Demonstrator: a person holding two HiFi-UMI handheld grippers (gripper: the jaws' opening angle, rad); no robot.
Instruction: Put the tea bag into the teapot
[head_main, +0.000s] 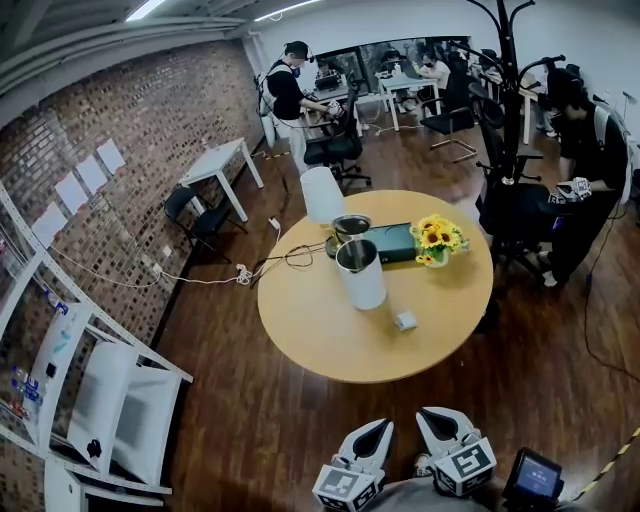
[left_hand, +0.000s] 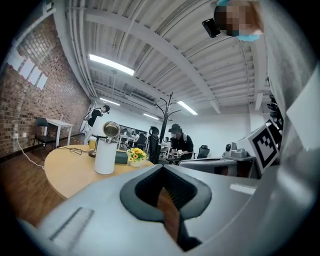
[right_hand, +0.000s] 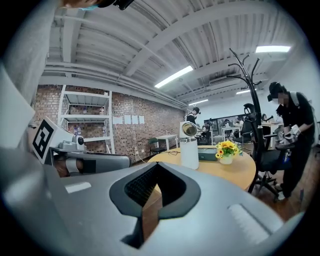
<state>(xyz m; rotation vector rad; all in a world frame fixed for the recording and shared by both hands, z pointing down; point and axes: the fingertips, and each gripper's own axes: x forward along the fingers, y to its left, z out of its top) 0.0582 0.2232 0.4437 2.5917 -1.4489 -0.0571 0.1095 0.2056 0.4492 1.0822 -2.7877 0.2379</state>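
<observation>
A tall white teapot (head_main: 361, 275) stands on the round wooden table (head_main: 330, 350) with its metal lid (head_main: 350, 226) tipped open behind it. A small pale tea bag (head_main: 405, 320) lies on the table just to the right of the pot, nearer to me. Both grippers are held low and close to my body, well short of the table's edge. The left gripper (head_main: 378, 428) is shut and empty, and so is the right gripper (head_main: 432, 414). The left gripper view has the teapot (left_hand: 105, 156) far off beyond the closed jaws, and the right gripper view shows the teapot (right_hand: 189, 153) likewise.
A pot of sunflowers (head_main: 437, 240), a dark green box (head_main: 392, 242) and a cable (head_main: 290, 257) sit at the table's far side. A white chair (head_main: 321, 194) stands behind it, a coat stand (head_main: 505, 90) and a seated person (head_main: 590, 150) to the right, white shelving (head_main: 90, 390) to the left.
</observation>
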